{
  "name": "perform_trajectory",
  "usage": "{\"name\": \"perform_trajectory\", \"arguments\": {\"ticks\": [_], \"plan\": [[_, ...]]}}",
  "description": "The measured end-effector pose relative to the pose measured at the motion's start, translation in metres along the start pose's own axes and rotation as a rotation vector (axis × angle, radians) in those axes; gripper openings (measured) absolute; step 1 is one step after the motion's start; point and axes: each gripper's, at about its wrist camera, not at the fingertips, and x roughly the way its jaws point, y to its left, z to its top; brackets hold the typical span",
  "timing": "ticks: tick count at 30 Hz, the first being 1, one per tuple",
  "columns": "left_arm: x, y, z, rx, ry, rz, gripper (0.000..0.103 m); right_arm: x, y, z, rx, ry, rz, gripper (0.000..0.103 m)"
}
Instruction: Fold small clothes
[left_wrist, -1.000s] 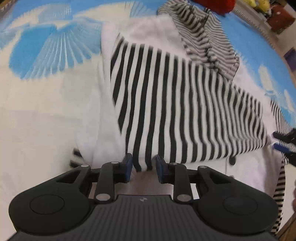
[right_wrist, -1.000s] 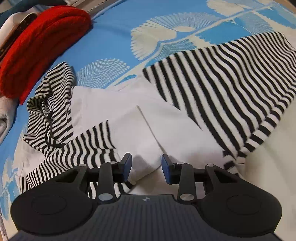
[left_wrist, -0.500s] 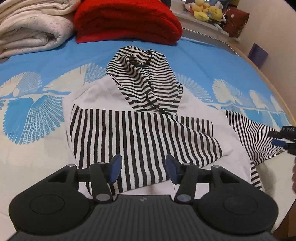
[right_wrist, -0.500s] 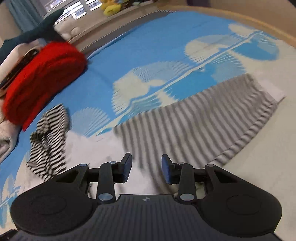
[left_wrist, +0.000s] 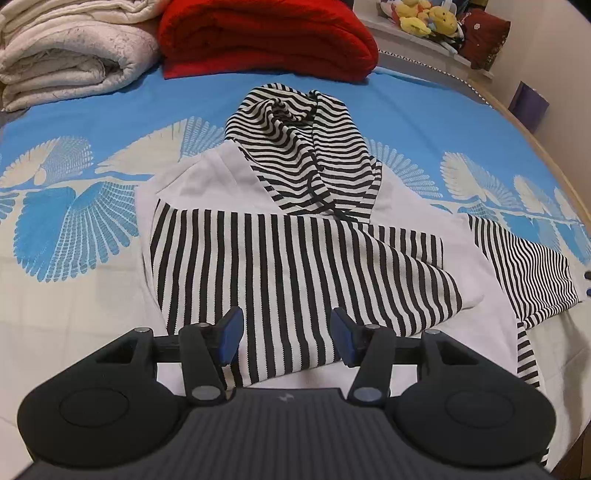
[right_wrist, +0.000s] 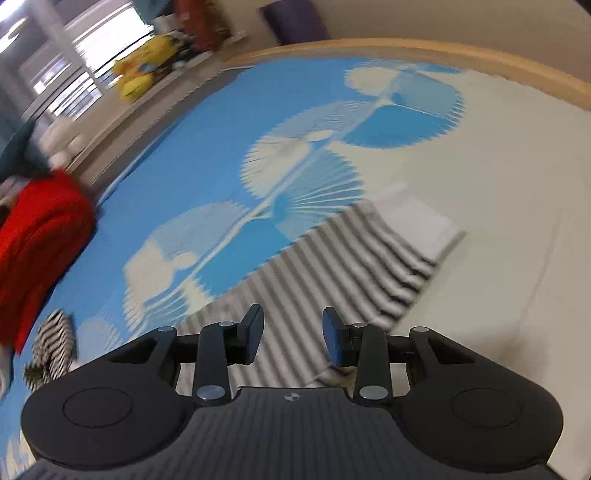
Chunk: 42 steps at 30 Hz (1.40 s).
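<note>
A small white hoodie (left_wrist: 207, 184) with black-and-white striped hood (left_wrist: 295, 147) lies flat on the bed. Its left striped sleeve (left_wrist: 295, 266) is folded across the body. Its right striped sleeve (left_wrist: 528, 273) lies spread out to the right. My left gripper (left_wrist: 286, 338) is open and empty, held just above the garment's near edge. My right gripper (right_wrist: 291, 336) is open and empty, over the right sleeve (right_wrist: 332, 273), which looks blurred; its white cuff (right_wrist: 417, 221) lies ahead. The right gripper's tips barely show at the left wrist view's right edge.
The bed has a blue and cream fan-print cover (left_wrist: 74, 221). A folded red blanket (left_wrist: 266, 37) and a cream quilt (left_wrist: 66, 55) lie at the far side. Plush toys (left_wrist: 428, 18) sit on a ledge. The wooden bed edge (right_wrist: 443, 48) curves beyond the sleeve.
My left gripper let go of the folded sleeve, opened wide and pulled back. My right gripper swung right along the other sleeve toward its cuff, staying open.
</note>
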Motion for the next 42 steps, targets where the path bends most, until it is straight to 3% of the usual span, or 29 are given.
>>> {"name": "perform_trajectory", "arguments": {"ticks": [5,17,26,28,29,31,35,37,40,42], "plan": [[0.000,0.000,0.002,-0.013,-0.002,-0.003,0.057,0.017,-0.039,0.007,0.093,0.009,-0.038,0.037],[-0.001,0.009,0.006,-0.049,-0.007,0.005,0.057,0.052,-0.073,0.000,0.203,0.040,-0.100,0.038],[-0.003,0.024,0.006,-0.079,-0.005,0.013,0.057,0.066,-0.073,-0.002,0.230,-0.044,-0.087,0.037],[-0.005,0.029,0.007,-0.088,-0.009,0.016,0.057,0.068,-0.070,-0.003,0.232,-0.065,-0.095,0.022],[-0.006,0.032,0.007,-0.094,-0.012,0.016,0.057,0.069,-0.069,-0.002,0.231,-0.071,-0.105,0.007],[-0.008,0.037,0.007,-0.103,-0.013,0.020,0.057,0.067,-0.064,-0.003,0.224,-0.103,-0.143,0.006],[-0.014,0.054,0.010,-0.143,-0.025,0.026,0.057,0.048,-0.012,0.001,0.068,-0.231,-0.218,0.005],[-0.018,0.064,0.012,-0.174,-0.034,0.028,0.057,0.028,0.038,-0.001,-0.067,-0.316,-0.179,0.005],[-0.026,0.083,0.018,-0.221,-0.054,0.034,0.057,-0.014,0.127,-0.026,-0.284,-0.414,0.021,0.005],[-0.032,0.096,0.022,-0.260,-0.069,0.035,0.057,-0.046,0.183,-0.059,-0.423,-0.432,0.225,0.005]]}}
